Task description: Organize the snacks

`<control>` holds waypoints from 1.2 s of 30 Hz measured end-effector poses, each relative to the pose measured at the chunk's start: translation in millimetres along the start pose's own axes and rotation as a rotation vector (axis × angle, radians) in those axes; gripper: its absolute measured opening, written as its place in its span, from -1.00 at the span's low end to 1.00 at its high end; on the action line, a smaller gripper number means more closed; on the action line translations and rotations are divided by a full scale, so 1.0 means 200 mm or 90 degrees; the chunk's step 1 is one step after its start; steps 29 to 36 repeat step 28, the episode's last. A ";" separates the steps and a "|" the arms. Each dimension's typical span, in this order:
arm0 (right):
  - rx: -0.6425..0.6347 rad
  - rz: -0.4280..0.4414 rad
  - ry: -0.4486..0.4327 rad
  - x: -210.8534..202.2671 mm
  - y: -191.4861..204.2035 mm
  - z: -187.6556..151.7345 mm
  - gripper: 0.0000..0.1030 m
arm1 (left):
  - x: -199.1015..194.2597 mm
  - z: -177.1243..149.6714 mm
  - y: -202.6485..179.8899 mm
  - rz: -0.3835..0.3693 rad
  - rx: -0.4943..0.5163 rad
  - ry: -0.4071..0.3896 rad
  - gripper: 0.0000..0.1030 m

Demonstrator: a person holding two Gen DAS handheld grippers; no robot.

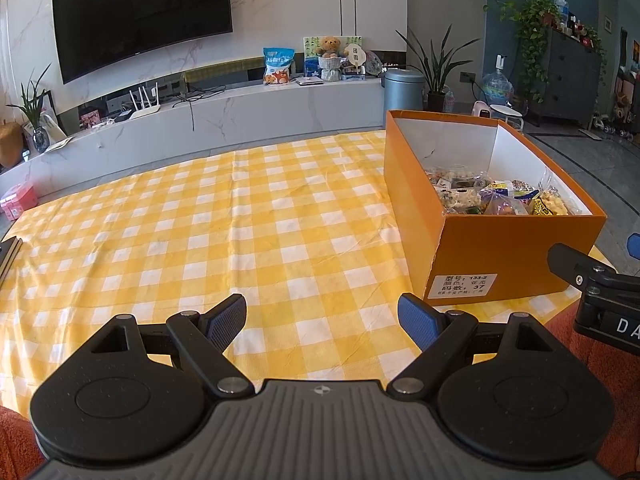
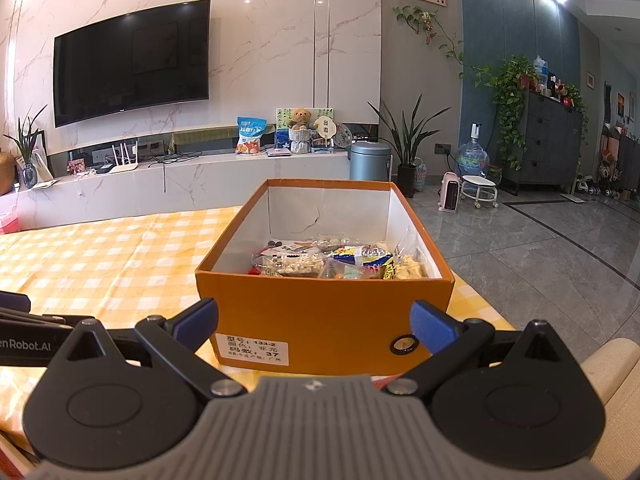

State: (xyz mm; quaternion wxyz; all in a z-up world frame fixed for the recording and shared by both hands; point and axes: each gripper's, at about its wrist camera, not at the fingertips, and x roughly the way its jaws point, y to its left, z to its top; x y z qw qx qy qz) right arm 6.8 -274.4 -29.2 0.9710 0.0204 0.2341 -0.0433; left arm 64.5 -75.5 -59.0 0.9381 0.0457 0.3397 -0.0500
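Observation:
An open orange cardboard box (image 1: 516, 248) (image 2: 320, 312) stands on the yellow checked tablecloth (image 1: 224, 220) (image 2: 100, 256). Several wrapped snacks (image 1: 500, 198) (image 2: 336, 266) lie inside it. My left gripper (image 1: 322, 320) is open over bare cloth, to the left of the box, with nothing between its blue pads. My right gripper (image 2: 314, 322) is open too, held just in front of the box's labelled near wall, empty. Part of the right gripper's black body (image 1: 592, 280) shows at the right edge of the left wrist view.
Beyond the table runs a marble TV console (image 1: 240, 108) with a router, a snack bag and a teddy bear, under a wall TV (image 2: 132, 60). A grey bin (image 2: 370, 160), plants and a water jug stand on the tiled floor to the right. An orange-red seat edges the table's near side.

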 end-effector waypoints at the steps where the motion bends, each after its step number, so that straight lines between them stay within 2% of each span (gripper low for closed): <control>1: 0.000 0.000 0.000 0.00 0.00 0.00 0.94 | 0.00 0.00 0.00 0.000 0.000 0.000 0.95; 36: -0.001 0.000 0.007 0.00 -0.01 0.00 0.93 | -0.03 0.01 -0.02 -0.008 0.000 -0.009 0.95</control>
